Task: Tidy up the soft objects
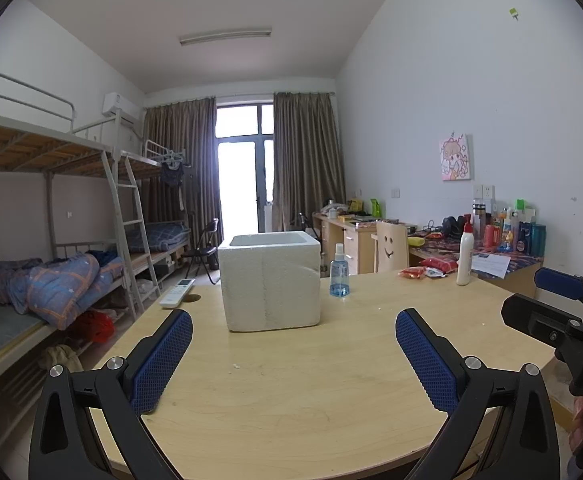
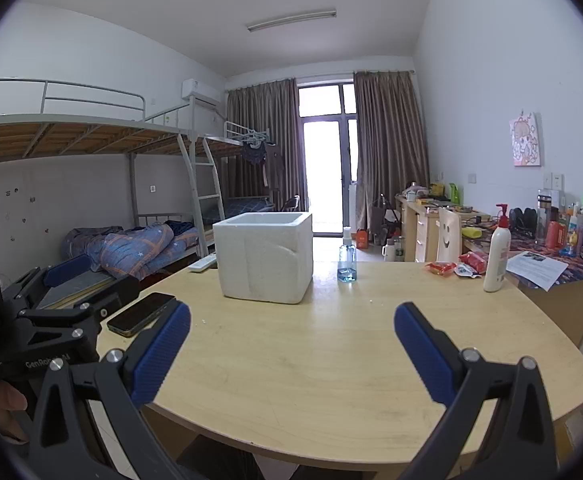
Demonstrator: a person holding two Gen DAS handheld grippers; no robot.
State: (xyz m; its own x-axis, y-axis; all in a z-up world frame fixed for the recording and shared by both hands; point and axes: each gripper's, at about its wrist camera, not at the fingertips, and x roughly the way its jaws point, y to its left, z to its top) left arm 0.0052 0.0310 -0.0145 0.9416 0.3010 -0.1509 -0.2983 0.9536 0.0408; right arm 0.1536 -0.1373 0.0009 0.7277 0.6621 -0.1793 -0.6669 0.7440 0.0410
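Observation:
A white foam box (image 1: 271, 280) (image 2: 265, 256) stands open-topped on the far half of the round wooden table (image 1: 311, 380) (image 2: 331, 360). Its inside is hidden. Red snack packets (image 1: 427, 268) (image 2: 457, 266) lie at the table's far right. My left gripper (image 1: 293, 330) hovers open over the near table, short of the box, with nothing between its blue pads. My right gripper (image 2: 291, 326) is open too, empty, over the near edge. Each gripper shows at the edge of the other's view.
A small blue spray bottle (image 1: 339, 272) (image 2: 347, 256) stands right of the box. A white pump bottle (image 1: 465, 254) (image 2: 497, 256) stands at the far right, a remote (image 1: 177, 292) and a phone (image 2: 141, 314) lie at the left. Bunk beds on the left, cluttered desks on the right.

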